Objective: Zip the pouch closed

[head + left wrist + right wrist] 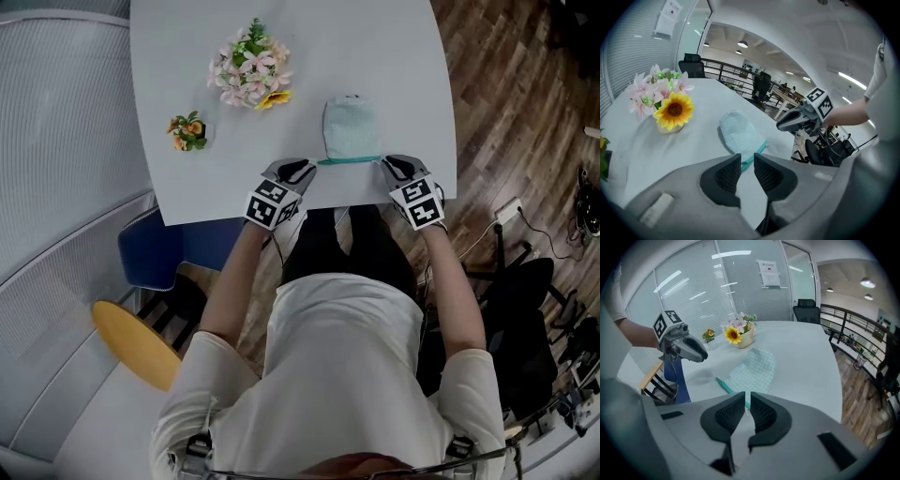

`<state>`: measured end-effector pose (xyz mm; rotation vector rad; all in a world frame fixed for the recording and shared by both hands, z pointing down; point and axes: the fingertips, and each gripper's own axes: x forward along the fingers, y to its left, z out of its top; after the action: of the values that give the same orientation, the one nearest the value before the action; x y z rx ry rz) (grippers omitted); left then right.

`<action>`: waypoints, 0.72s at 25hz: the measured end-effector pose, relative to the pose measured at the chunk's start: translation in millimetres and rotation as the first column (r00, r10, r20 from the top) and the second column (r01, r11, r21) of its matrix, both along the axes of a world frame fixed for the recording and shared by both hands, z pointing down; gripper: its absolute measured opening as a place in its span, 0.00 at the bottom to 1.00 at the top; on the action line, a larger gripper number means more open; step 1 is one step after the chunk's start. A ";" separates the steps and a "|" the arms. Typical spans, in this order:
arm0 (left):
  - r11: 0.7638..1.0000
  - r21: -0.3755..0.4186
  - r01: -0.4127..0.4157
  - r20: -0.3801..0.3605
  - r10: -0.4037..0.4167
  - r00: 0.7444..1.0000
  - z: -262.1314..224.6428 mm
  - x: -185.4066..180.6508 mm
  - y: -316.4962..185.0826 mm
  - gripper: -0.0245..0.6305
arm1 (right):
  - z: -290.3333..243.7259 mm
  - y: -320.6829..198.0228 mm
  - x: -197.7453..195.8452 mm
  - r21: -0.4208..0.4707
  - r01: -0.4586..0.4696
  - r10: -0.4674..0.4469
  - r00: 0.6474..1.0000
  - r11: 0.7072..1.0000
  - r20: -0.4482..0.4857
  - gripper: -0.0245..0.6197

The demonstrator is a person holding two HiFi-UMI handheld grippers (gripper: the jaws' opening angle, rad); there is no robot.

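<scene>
A light teal checked pouch (pixel 350 127) lies on the white table (pixel 394 56) near its front edge. Its darker teal zipper (pixel 349 160) runs along the side nearest me. My left gripper (pixel 311 167) is at the zipper's left end. In the left gripper view its jaws (pixel 747 161) stand narrow around the pouch's teal corner (pixel 751 158). My right gripper (pixel 384 164) is at the zipper's right end. In the right gripper view its jaws (pixel 747 401) are almost together on the zipper's end, with the pouch (pixel 757 366) beyond.
A bunch of pink flowers with a sunflower (pixel 251 67) and a small orange plant (pixel 188 131) stand on the table's left half. The table's front edge runs just under both grippers. A blue chair (pixel 150 248) and a yellow stool (pixel 136 342) are below left.
</scene>
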<state>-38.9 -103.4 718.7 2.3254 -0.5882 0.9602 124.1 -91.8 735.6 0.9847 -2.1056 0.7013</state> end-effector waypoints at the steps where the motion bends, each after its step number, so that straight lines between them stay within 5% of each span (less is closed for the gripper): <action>1: 1.000 0.011 0.016 -0.006 -0.016 1.000 -7.8 -0.5 -1.0 0.18 | -8.8 -1.4 1.8 0.010 -0.002 0.002 1.000 1.000 0.003 0.09; 9: 0.968 0.185 0.171 -0.075 -0.159 0.984 -99.6 -7.3 -20.2 0.18 | -99.6 -22.4 19.0 0.145 -0.029 0.025 0.999 0.989 0.035 0.09; 18: 0.888 0.358 0.288 -0.221 -0.219 0.951 -221.4 -11.2 -24.7 0.18 | -214.4 -32.8 24.0 0.322 -0.087 0.058 0.994 0.943 0.098 0.09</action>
<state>-50.1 -128.1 497.2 2.5514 -1.0594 0.5453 148.1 -124.6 521.1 1.2338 -2.3204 0.4439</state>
